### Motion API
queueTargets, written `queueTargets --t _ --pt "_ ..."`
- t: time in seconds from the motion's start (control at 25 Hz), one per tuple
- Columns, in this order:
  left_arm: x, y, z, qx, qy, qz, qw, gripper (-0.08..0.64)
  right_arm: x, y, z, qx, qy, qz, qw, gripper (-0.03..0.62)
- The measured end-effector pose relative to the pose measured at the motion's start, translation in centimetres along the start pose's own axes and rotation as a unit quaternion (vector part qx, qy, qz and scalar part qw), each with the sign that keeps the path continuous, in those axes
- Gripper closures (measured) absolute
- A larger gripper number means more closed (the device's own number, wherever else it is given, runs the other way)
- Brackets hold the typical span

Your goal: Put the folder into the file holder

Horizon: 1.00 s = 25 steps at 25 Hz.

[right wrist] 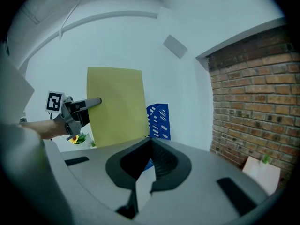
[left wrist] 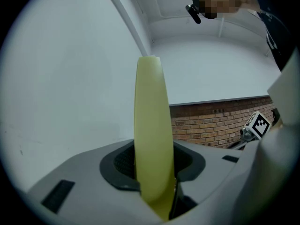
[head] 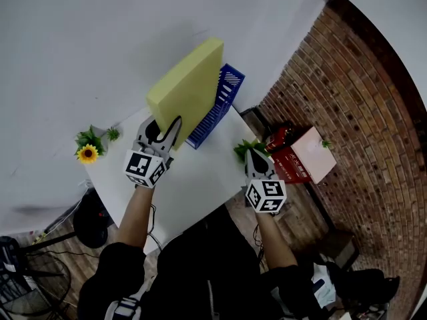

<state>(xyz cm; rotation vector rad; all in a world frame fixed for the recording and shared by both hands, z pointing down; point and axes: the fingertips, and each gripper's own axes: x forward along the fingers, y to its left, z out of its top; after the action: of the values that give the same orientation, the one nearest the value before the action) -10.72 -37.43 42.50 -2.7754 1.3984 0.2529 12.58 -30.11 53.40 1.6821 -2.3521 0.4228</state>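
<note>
A thick yellow folder (head: 187, 89) stands upright on edge above the white table (head: 200, 179), with my left gripper (head: 163, 131) shut on its lower near corner. Seen edge-on in the left gripper view, the folder (left wrist: 152, 125) fills the gap between the jaws (left wrist: 153, 170). A blue slotted file holder (head: 225, 93) stands right behind the folder, at the table's far edge. The right gripper view shows the folder (right wrist: 117, 104) left of the holder (right wrist: 158, 121), partly overlapping it. My right gripper (head: 257, 157) hangs at the table's right edge, jaws together (right wrist: 150, 142), holding nothing.
A sunflower (head: 87, 153) with green leaves sits at the table's left corner, and a small green plant (head: 245, 149) at its right edge. A red and pink box (head: 303, 155) lies on the brick-patterned floor to the right. A white wall stands behind.
</note>
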Motion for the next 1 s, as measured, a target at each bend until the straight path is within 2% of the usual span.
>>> queueTargets --t 0.16,0.52,1.0 --pt "1.7 -0.3 0.1 0.004 -0.007 -0.014 0.9999 0.385 0.5 -0.7 -0.4 -0.002 0.011 -0.004 1.000 0.584" --pt "4.9 -0.2 -0.8 -0.013 -0.016 -0.023 0.9995 0.385 2.0 -1.9 -1.4 0.001 0.035 -0.008 0.999 0.584" --pt "6.4 -0.5 -2.7 -0.022 -0.038 -0.039 0.9983 0.384 3.4 -2.1 -1.9 0.007 0.058 0.006 0.998 0.584"
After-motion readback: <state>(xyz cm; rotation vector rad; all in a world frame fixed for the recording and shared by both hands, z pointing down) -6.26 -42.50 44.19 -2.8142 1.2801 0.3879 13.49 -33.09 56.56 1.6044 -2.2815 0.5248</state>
